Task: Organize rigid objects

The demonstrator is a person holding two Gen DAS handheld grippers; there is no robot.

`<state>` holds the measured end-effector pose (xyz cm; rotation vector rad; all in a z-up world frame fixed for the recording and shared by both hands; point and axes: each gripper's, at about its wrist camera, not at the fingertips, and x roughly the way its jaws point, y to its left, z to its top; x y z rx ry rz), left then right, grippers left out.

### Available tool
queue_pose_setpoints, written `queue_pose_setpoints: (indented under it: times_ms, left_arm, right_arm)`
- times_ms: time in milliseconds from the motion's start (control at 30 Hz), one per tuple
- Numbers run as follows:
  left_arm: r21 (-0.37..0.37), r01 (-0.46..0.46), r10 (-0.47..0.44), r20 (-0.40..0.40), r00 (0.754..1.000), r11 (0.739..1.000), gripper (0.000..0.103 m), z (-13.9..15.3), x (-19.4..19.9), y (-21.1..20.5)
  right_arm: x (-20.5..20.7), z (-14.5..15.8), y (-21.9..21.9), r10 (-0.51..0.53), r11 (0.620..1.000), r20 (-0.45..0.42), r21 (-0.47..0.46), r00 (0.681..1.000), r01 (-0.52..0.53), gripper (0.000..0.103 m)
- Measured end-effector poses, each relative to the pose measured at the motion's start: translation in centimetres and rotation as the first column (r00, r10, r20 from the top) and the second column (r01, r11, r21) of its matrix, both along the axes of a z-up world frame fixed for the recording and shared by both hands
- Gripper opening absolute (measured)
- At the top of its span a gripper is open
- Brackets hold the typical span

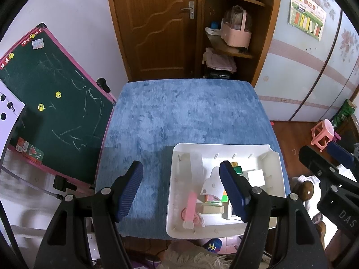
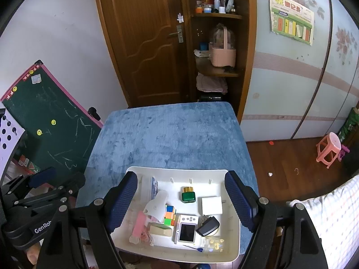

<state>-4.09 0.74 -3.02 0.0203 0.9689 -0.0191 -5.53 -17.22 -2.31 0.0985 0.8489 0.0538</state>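
"DAS" in pale letters on the black plastic body of the right gripper [image 1: 336, 170], seen from the left wrist; "GenRo", cut off, in white on the black plastic body of the left gripper [image 2: 42, 179], seen from the right wrist; green-and-yellow paper wall poster [image 2: 291, 18] has print, too small to read

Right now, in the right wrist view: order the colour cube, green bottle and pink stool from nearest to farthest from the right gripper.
Right gripper hangs open above the white tray.
1. Colour cube: in the tray, just left of centre.
2. Green bottle: in the tray, farther back.
3. Pink stool: on the floor, far right.
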Motion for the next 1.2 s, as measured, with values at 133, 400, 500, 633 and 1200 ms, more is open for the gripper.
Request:
queue_pose_setpoints:
  times_ms: [133,400,500,633,1200]
  left_arm:
    - [0.000,0.001,-0.001,0.000,1.000,1.000,0.074,0.0,0.0,0.1]
    - [0.000,0.002,-0.002,0.000,1.000,1.000,0.074,0.0,-0.1,0.0]
    - [0.000,0.002,-0.002,0.000,1.000,1.000,0.074,0.0,-0.1,0.0]
    - [0.002,0.002,-0.002,-0.001,1.000,1.000,0.074,0.0,-0.2,-0.1]
    - [0.008,0.000,0.000,-0.025,1.000,1.000,0.074,-0.3,-1.0,0.1]
  right_arm:
    - [-0.2,-0.1,-0.1,-0.002,1.000,-0.004,0.003,1.000,0.002,0.081]
    - [-0.5,-0.2,-0.4,-0.004,1.000,0.001,0.001,1.000,0.004,0.081]
    - [-0.5,-0.2,-0.6,-0.005,1.000,0.002,0.002,1.000,0.005,0.081]
    - [-0.5,-0.2,-0.6,-0.004,1.000,0.004,0.003,1.000,0.004,0.081]
    - [-0.3,-0.6,-0.6,-0.007,1.000,-0.020,0.015,1.000,0.007,0.081]
